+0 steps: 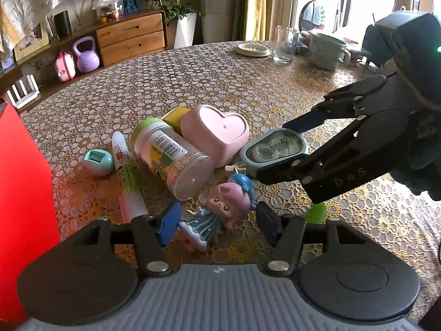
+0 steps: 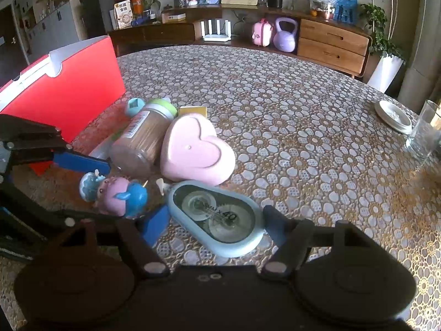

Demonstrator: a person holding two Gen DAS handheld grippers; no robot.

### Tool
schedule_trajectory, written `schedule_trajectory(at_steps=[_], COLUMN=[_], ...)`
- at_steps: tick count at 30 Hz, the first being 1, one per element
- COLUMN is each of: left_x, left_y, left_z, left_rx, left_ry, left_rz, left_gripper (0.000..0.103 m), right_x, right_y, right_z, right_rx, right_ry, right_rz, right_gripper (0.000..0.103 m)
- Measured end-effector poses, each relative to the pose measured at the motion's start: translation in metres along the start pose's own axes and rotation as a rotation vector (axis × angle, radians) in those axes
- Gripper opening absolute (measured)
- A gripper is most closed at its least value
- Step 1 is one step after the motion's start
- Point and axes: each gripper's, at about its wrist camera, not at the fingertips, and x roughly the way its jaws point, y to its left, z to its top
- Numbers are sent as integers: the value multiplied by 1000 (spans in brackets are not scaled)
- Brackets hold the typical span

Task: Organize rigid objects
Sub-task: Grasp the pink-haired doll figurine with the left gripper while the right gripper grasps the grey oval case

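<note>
A small doll (image 1: pixel 220 209) with a pink head and a blue dress lies on the lace-covered table (image 1: pixel 209 82). My left gripper (image 1: pixel 217 224) has closed around it, and both blue pads touch its sides. A pale blue tape dispenser (image 2: pixel 220 218) with a clear window lies to the doll's right. My right gripper (image 2: pixel 215 223) is shut on it, one finger against each long side. In the left wrist view the right gripper (image 1: pixel 284 149) comes in from the right. Behind lie a pink heart-shaped box (image 1: pixel 217 135), a clear toothpick jar (image 1: pixel 171 154) on its side and a marker (image 1: pixel 126 176).
A red box (image 2: pixel 69 88) stands at the table's left edge. A small teal egg-shaped thing (image 1: pixel 97 161) and a yellow block (image 1: pixel 176 115) sit by the jar. Far across the table are a glass (image 1: pixel 285 45), a white saucer (image 1: pixel 252 49) and stacked bowls (image 1: pixel 328 51).
</note>
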Motion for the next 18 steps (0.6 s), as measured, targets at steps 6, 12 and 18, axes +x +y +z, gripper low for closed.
schedule_trajectory(at_steps=[6,12,18], left_x=[-2,-8,-18], left_y=[-10,-18,-12], left_z=[-3,-4,-7], left_rx=[53,59,4], left_ry=[-12,-8,13], left_rz=[36,53,47], left_gripper=[43,38,34], right_x=[-8,-24,-49], right_y=[3,12,21], right_z=[-8,-16,-26], right_rx=[41,87,143], right_ry=[-27,-70,-127], right_rz=[-28,-54,-82], right_gripper=[61,55,53])
